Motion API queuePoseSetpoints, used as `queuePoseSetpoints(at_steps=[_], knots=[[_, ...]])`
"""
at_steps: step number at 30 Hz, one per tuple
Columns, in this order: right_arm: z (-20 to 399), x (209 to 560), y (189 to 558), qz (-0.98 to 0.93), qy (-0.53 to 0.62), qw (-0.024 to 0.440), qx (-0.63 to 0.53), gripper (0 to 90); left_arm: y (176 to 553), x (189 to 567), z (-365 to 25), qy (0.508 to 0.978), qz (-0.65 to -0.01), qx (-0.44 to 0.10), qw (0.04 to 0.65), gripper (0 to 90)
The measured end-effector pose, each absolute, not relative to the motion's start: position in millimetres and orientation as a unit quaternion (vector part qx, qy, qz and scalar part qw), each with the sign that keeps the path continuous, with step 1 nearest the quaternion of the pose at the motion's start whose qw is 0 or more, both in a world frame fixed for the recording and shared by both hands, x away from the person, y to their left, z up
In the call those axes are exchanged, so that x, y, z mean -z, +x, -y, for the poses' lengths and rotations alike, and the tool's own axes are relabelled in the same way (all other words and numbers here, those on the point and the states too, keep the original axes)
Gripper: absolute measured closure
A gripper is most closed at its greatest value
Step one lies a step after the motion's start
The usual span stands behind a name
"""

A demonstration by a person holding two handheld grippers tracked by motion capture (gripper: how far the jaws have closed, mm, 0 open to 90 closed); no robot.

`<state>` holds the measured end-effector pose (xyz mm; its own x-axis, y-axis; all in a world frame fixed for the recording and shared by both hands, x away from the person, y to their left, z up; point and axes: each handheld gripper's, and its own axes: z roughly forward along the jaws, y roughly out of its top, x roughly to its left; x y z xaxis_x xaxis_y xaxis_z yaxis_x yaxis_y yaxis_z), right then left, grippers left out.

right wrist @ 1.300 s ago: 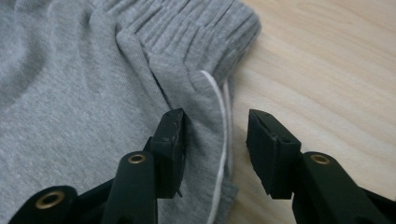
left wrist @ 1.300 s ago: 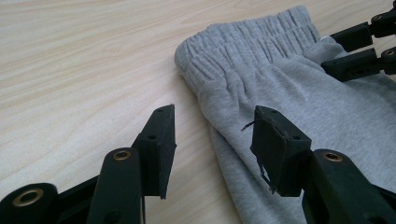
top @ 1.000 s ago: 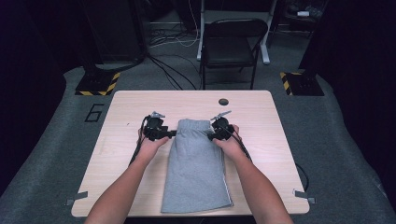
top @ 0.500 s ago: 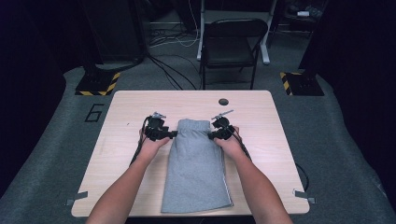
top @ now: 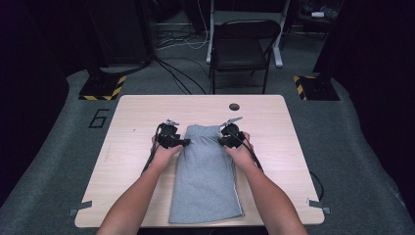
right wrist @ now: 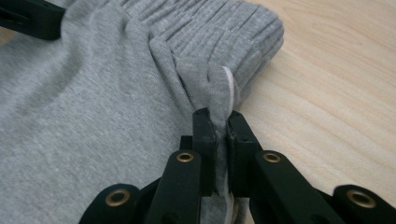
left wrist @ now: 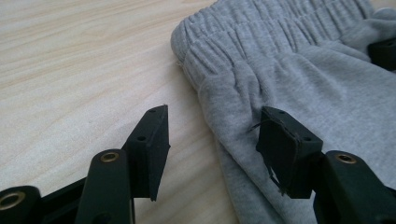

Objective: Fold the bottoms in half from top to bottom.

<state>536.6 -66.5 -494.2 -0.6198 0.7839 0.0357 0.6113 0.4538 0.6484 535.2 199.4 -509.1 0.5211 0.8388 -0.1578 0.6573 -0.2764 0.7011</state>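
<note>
Grey shorts (top: 205,181) lie mid-frame on the table (top: 132,112). The right gripper (right wrist: 220,135) pinches their waistband edge; the left gripper (left wrist: 212,140) stands spread astride the opposite edge.

Garment (top: 205,181) mid table (top: 132,132), L gripper (top: 182,142) left, R gripper (top: 223,141) right

Before you lies a light wooden table (top: 132,161) with a small round dark hole (top: 234,106) near its far edge. Beyond the table stands a black folding chair (top: 242,46) on grey carpet (top: 352,147). You have yellow-and-black striped floor plates far left (top: 103,88) and far right (top: 313,88), with cables (top: 176,73) trailing between.
</note>
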Motion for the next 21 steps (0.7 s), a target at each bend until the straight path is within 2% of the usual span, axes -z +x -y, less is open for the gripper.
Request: queuePoseSetpoints(at_steps=[8,11,16,19,21], knots=[[65.0,491.1,533.4,-0.846,0.406,0.14,-0.316,84.1,537.8,516.7,-190.5,0.78,-0.48,-0.108,0.387,47.0],[65.6,490.6,533.1,-0.847,0.405,0.139,-0.316,84.0,536.6,516.5,-186.6,0.793,-0.462,-0.116,0.379,51.8],[66.0,491.6,532.6,-0.844,0.41,0.14,-0.317,84.0,534.9,515.9,-183.9,0.799,-0.457,-0.12,0.371,62.9],[66.3,492.0,532.6,-0.844,0.407,0.141,-0.319,84.0,533.3,515.3,-182.5,0.805,-0.452,-0.118,0.365,76.7],[66.6,491.7,532.2,-0.844,0.409,0.139,-0.32,84.0,531.2,513.1,-180.5,0.811,-0.446,-0.125,0.358,81.6]])
